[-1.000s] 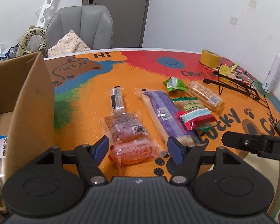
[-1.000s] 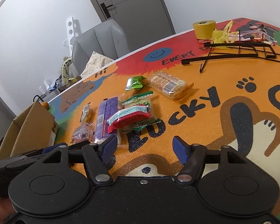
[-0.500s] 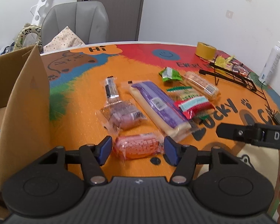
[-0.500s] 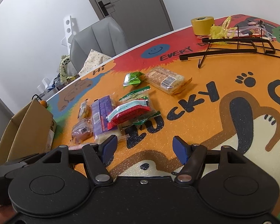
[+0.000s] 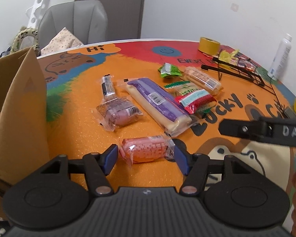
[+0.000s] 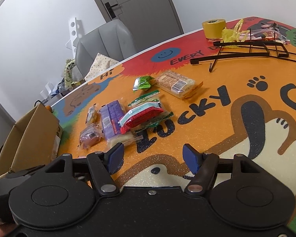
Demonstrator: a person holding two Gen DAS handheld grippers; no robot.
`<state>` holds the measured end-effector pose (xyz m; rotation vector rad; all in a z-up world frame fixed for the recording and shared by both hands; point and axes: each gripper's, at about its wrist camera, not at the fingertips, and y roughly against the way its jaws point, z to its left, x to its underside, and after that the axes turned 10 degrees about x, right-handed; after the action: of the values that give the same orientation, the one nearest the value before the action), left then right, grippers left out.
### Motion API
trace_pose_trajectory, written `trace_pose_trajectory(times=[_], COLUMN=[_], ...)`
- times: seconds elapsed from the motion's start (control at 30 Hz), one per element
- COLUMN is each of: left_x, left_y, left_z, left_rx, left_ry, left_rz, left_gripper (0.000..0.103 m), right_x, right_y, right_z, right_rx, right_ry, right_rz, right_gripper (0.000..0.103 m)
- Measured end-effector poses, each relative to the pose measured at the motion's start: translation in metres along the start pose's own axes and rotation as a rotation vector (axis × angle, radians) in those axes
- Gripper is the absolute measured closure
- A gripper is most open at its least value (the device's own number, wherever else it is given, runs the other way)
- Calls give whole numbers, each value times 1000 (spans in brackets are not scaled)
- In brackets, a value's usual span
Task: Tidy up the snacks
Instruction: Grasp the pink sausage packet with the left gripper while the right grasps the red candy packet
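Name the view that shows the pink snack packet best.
The left wrist view: the pink snack packet lies whole and close between the left gripper's opening jaws. In the right wrist view I cannot find it.

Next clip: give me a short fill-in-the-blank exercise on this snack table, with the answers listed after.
1. The pink clear-wrapped snack pack lies between the fingers of the ____ gripper.
2. The brown cardboard box stands at the table's ____ edge in the left wrist view.
3. The red-and-teal foil packet lies on top of ____ packets.
4. The right gripper holds ____.

Answers: left; left; green; nothing
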<state>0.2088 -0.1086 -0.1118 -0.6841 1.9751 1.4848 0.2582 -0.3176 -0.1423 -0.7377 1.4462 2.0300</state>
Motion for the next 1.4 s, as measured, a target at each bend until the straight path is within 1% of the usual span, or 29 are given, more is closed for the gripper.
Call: trace_pose_trajectory(times=[0.2, 0.33, 0.43, 0.5, 0.53, 0.57, 0.67, 1.07, 1.4], left_x=[-2, 1, 2, 2, 3, 3, 2, -12, -16], left_y=[-8, -15, -16, -15, -14, -13, -8, 16, 17], left_z=[-7, -11, -12, -12, -11, -9, -4, 11, 17], left_rx=[-7, -41, -58, -64, -52, -42, -19, -21, 9], left_ry=[3, -19, -33, -50, -60, -64, -49, 4, 22], left_rz=[3, -13, -20, -23, -27, -29, -27, -108, -123], left_gripper=[27, 27, 31, 41, 43, 50, 53, 55, 54], right_x=[0, 1, 1, 0, 0, 1, 1, -7, -26], right_y=[1, -2, -5, -6, -7, -8, -11, -16, -34], right_z=[-4, -2, 0, 1, 2, 2, 5, 13, 25], right_rx=[13, 12, 10, 7, 5, 4, 0, -13, -4], right_ry=[-8, -6, -4, 0, 2, 2, 0, -4, -55], right_rz=[0, 6, 10, 11, 11, 12, 15, -13, -18], right_gripper=[36, 36, 36, 36, 36, 36, 36, 36, 36])
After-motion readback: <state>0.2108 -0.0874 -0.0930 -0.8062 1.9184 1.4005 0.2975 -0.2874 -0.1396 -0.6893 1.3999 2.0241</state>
